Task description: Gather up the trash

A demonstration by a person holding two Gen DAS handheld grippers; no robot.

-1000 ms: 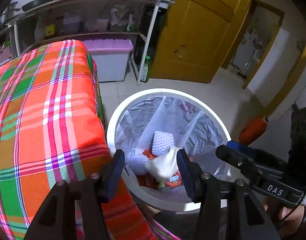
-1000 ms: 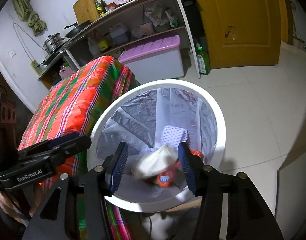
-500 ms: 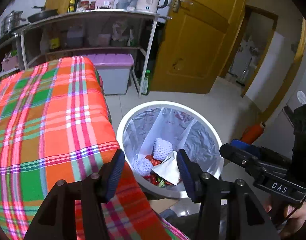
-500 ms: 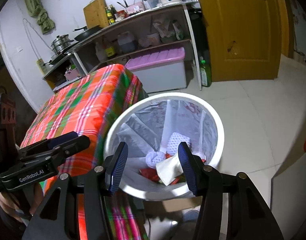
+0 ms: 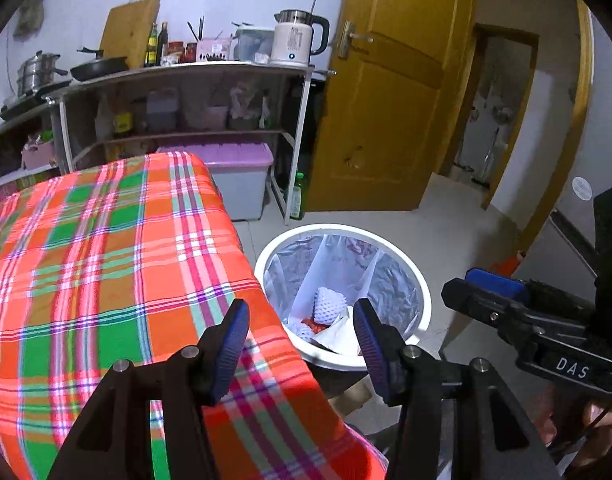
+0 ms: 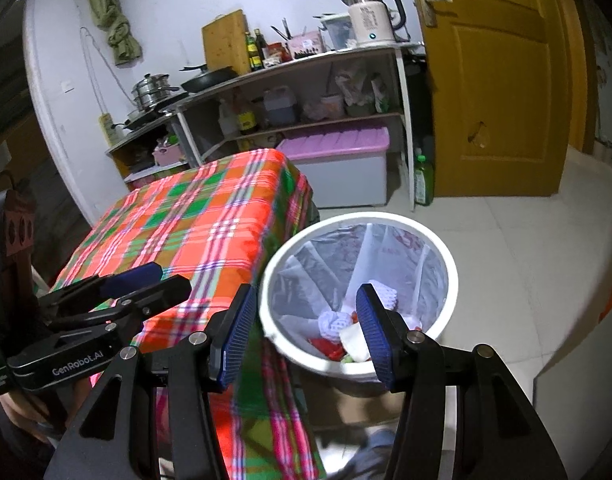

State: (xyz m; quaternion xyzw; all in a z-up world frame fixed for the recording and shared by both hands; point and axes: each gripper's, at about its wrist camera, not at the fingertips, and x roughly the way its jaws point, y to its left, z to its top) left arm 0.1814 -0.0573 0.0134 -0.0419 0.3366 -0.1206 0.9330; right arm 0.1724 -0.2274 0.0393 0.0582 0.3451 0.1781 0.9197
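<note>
Trash lies at the bottom of the white bin point(image 5: 423, 312), which stands on the pale floor just beside the corner of the table with the red and green checked cloth point(image 5: 106, 264). A thin clear bag point(image 6: 333, 264) lines the bin, and inside it I see a white foam fruit net point(image 5: 329, 305), crumpled white paper point(image 5: 337, 334) and some red wrappers point(image 6: 325, 346). The left gripper point(image 5: 300, 346) hangs above the table corner and the near rim of the bin, its two blue-padded fingers point(image 5: 234, 344) wide apart with nothing between them. The right gripper point(image 6: 304, 338) is also spread wide and holds nothing; it looks down over the near rim of the bin, with the hanging edge of the cloth under its left finger. Each gripper shows in the other's camera, side by side and apart. Behind the table stands a metal shelf point(image 6: 306, 88) with a white kettle point(image 5: 296, 44), bottles and a pan on top, and a grey box with purple lid point(image 6: 341, 160) under it. A green bottle point(image 6: 423, 178) stands on the floor next to the yellow wooden door point(image 5: 389, 112).
</note>
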